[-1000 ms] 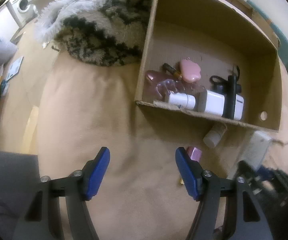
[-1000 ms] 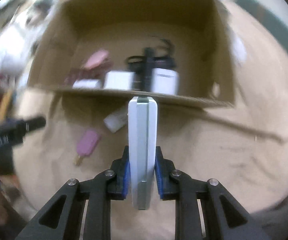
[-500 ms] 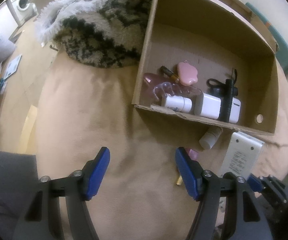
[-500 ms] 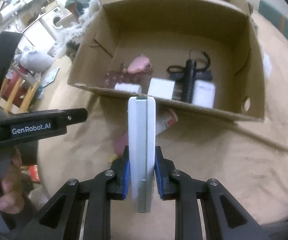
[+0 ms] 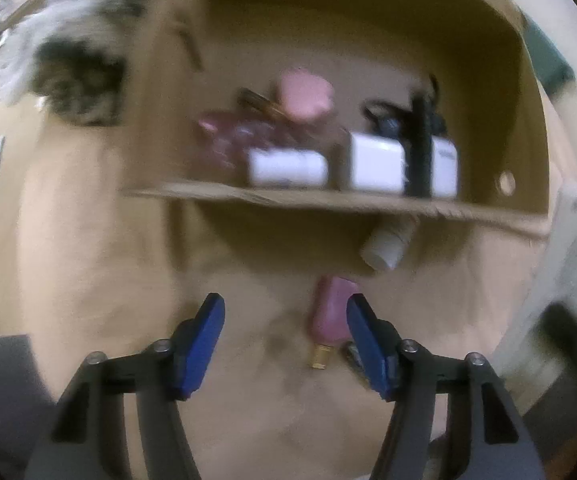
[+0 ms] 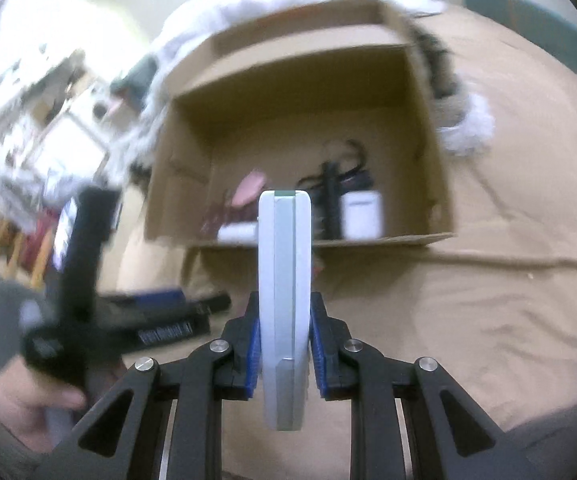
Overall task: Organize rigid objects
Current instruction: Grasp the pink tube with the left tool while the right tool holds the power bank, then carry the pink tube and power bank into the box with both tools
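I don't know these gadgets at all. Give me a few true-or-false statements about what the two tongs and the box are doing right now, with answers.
1. The right tongs are shut on a flat white device. True.
2. The left tongs are holding the pink item. False: they are open and hold nothing; the pink item lies on the tan cover between their fingertips, nearer the right one.
3. The cardboard box already has things in it. True: white blocks, a black tool and a pink object, among others.
4. The white bottle sits inside the box. False: it lies outside, against the box's near wall.
5. The white device is already in the box. False: it is gripped, short of the box.
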